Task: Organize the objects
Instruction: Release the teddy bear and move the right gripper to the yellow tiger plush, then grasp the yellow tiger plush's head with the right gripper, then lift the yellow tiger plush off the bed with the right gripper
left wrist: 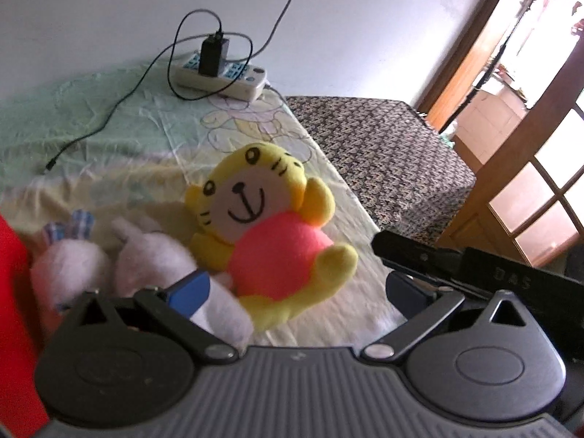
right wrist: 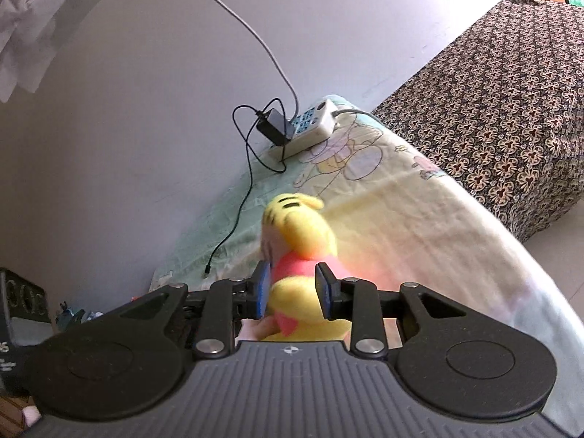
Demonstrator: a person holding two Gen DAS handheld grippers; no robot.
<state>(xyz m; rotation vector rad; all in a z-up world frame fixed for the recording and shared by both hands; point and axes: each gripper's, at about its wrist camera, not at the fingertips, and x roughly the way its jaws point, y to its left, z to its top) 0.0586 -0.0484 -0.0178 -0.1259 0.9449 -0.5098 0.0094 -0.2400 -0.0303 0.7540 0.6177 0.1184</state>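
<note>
Looking along the left gripper (left wrist: 295,288), the left wrist view shows its jaws spread wide and released, nothing pressed between the blue pads. A yellow tiger plush (left wrist: 262,219) in a pink shirt sits face-up on the pale cartoon-print bedsheet (left wrist: 120,138), just in front of the gripper. A white plush (left wrist: 146,259) lies just beside the tiger on its left, one part reaching past the left pad. Beyond the tiger, toward the wall, a white power strip (left wrist: 222,73) carries a black charger (left wrist: 213,56), whose thin cable trails over open sheet well apart from the tiger. Right of the tiger the sheet ends at the bed edge, with a patterned cover (left wrist: 383,146) over a lower piece beyond it, then a wooden door (left wrist: 529,168). A black arm of the right gripper (left wrist: 474,266) enters near the tiger's right; the letters on it are too blurred to read surely. In the right wrist view, the right gripper (right wrist: 292,288) has its jaws narrowed around the tiger plush (right wrist: 299,241), the toy filling the gap between the pads, apparently grasped; motion blur hides exact contact. Past the tiger lie the power strip (right wrist: 310,127) and bare sheet, and the bed edge curves down on the tiger's right. A dark box (right wrist: 22,303) at far left bears large letters, only partly legible.
</note>
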